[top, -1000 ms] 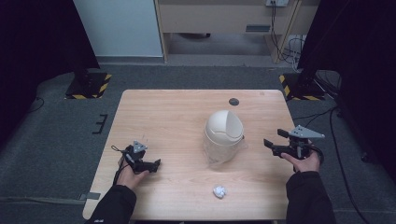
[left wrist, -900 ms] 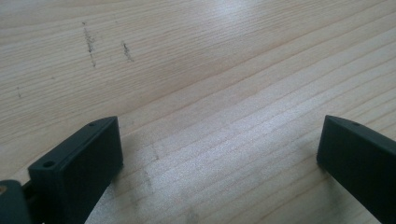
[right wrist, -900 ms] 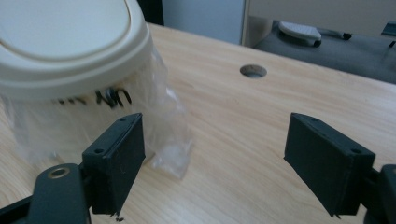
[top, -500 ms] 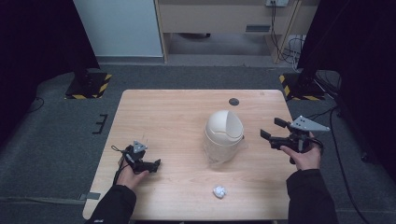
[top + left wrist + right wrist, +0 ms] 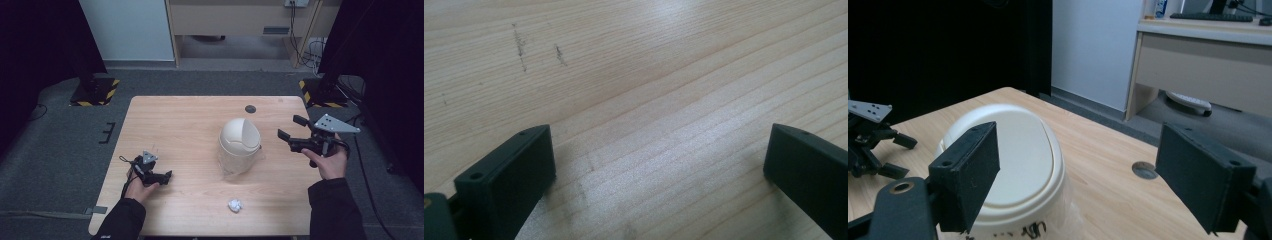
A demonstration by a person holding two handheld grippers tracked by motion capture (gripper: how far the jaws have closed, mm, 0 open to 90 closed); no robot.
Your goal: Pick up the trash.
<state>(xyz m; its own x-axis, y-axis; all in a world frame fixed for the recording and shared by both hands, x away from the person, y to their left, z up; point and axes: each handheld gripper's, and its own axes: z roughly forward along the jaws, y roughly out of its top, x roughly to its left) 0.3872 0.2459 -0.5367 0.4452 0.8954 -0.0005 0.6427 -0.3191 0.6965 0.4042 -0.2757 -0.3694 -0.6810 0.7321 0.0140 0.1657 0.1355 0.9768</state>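
Note:
A small cream bin (image 5: pixel 240 137) with a domed swing lid stands right of the table's middle, with a clear plastic liner bunched around its base. In the right gripper view the bin (image 5: pixel 1018 150) sits just beyond the jaws. My right gripper (image 5: pixel 291 127) hovers to the bin's right, open, pointing at it; its jaws (image 5: pixel 1078 170) stand wide apart with nothing between them. My left gripper (image 5: pixel 162 176) rests low over the table's front left, open. The left gripper view has it (image 5: pixel 659 165) over bare wood. A crumpled white paper ball (image 5: pixel 234 204) lies near the front edge.
The wooden table (image 5: pixel 180 125) has a round dark grommet (image 5: pixel 250 108) behind the bin. The floor around is grey carpet, with a desk and cables at the back. The other hand's gripper (image 5: pixel 878 145) appears far left in the right gripper view.
My right gripper has risen and moved forward and slightly left, closer to the bin's side. The left gripper, bin and paper ball have stayed put.

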